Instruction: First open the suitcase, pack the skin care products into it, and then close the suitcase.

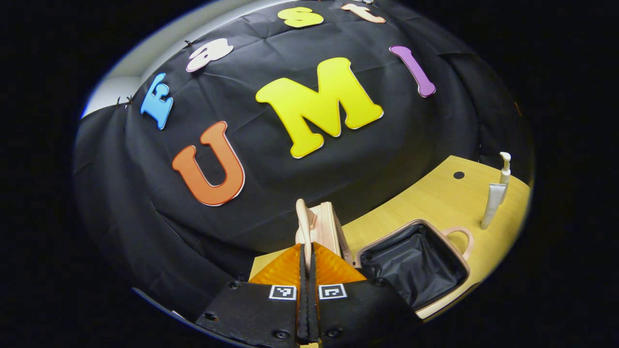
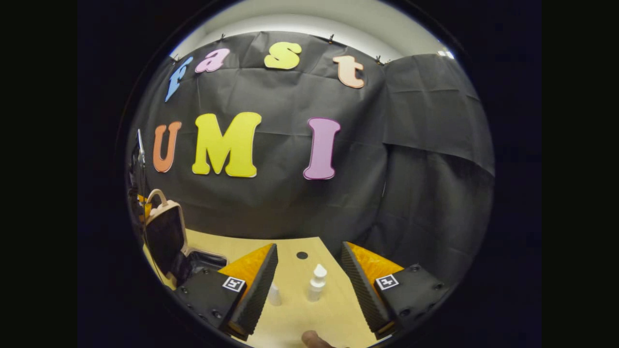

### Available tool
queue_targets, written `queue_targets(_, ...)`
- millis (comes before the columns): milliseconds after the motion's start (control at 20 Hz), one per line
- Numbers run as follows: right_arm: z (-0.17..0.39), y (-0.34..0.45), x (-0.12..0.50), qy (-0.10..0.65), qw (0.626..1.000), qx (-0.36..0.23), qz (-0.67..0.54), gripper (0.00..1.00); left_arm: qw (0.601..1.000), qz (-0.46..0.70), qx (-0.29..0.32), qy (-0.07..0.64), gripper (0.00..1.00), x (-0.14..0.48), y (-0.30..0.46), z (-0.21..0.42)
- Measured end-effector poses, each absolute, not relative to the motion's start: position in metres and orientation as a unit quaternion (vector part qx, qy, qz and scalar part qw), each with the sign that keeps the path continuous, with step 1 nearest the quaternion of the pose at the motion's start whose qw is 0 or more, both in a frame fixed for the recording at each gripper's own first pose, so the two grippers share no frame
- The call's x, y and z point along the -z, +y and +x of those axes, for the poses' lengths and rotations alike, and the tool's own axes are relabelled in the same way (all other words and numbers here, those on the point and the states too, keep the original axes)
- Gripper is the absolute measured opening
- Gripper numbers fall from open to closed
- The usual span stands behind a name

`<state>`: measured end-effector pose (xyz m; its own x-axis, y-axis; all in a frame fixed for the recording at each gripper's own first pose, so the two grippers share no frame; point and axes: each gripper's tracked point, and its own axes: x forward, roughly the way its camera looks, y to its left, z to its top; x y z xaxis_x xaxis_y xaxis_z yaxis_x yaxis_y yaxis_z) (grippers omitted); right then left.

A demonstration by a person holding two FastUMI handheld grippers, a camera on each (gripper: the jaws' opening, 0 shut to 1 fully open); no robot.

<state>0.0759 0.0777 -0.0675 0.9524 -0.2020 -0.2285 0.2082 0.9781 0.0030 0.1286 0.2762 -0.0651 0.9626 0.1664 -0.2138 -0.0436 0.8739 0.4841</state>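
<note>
The beige suitcase lies open on the wooden table. Its black-lined base faces up and its lid stands upright. My left gripper is shut on the lid's handle, which runs down between the fingers. Farther right a white tube and a white pump bottle stand side by side. In the right gripper view my right gripper is open, with the pump bottle and the tube standing between its fingers, touching neither. The raised lid shows at far left.
The table ends at the black cloth wall behind. A small dark hole sits in the tabletop near the bottles. A person's fingertip shows at the bottom of the right gripper view. The base's own handle points toward the bottles.
</note>
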Motion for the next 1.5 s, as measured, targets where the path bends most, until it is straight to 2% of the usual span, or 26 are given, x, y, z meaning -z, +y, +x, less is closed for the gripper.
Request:
queue_targets(500, 0.06, 0.134, 0.091, 0.168, 0.982, 0.09, -0.015, 0.79, 0.986, 0.091, -0.084, 0.11, 0.03, 0.134, 0.424, 0.125)
queue_targets(700, 0.046, 0.152, 0.099, 0.182, 0.979, 0.071, -0.061, 0.79, 0.981, 0.04, -0.102, 0.16, 0.03, 0.183, 0.468, 0.129)
queue_targets(1050, 0.02, 0.181, 0.126, 0.227, 0.971, 0.047, -0.054, 0.79, 0.967, -0.058, -0.104, 0.224, 0.03, 0.263, 0.492, 0.119)
queue_targets(1500, -0.003, 0.164, 0.156, 0.273, 0.959, 0.072, -0.004, 0.79, 0.935, -0.207, -0.082, 0.277, 0.06, 0.328, 0.507, 0.118)
